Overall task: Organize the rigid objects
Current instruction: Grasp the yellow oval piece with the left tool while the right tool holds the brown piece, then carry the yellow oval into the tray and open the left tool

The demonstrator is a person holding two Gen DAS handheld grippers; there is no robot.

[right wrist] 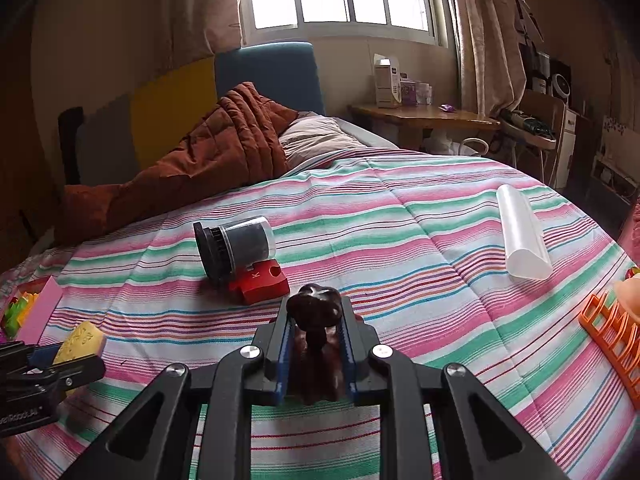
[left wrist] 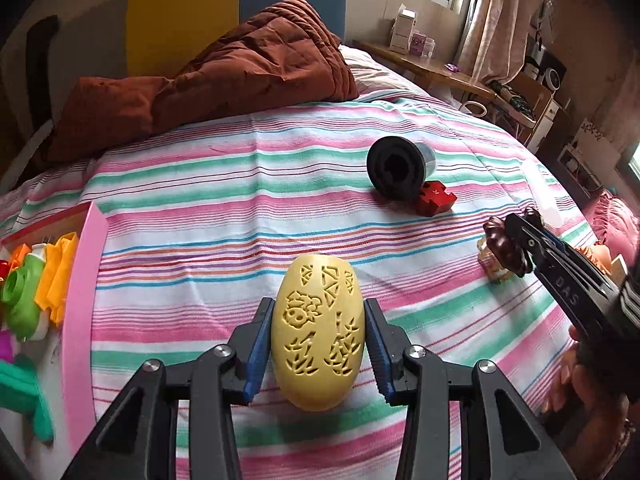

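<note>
My left gripper (left wrist: pixel 318 312) is shut on a yellow carved egg (left wrist: pixel 318 332), held upright above the striped bedspread (left wrist: pixel 240 216); the egg (right wrist: pixel 80 342) also shows at the lower left of the right wrist view. My right gripper (right wrist: pixel 314 312) is shut on a dark brown knobbed piece (right wrist: pixel 314 308), and in the left wrist view that brown piece (left wrist: pixel 505 246) hangs at the right. A black and clear canister (left wrist: pixel 396 168) lies on its side against a red block (left wrist: pixel 436 198) in the middle of the bed. A pink-edged box (left wrist: pixel 82 280) of coloured parts sits at the left.
A rust-brown quilt (left wrist: pixel 224 76) is heaped at the bed's head. On the right side of the bed lie a white tube (right wrist: pixel 522 236) and an orange rack (right wrist: pixel 612 332). A wooden desk (right wrist: pixel 420 114) stands under the window.
</note>
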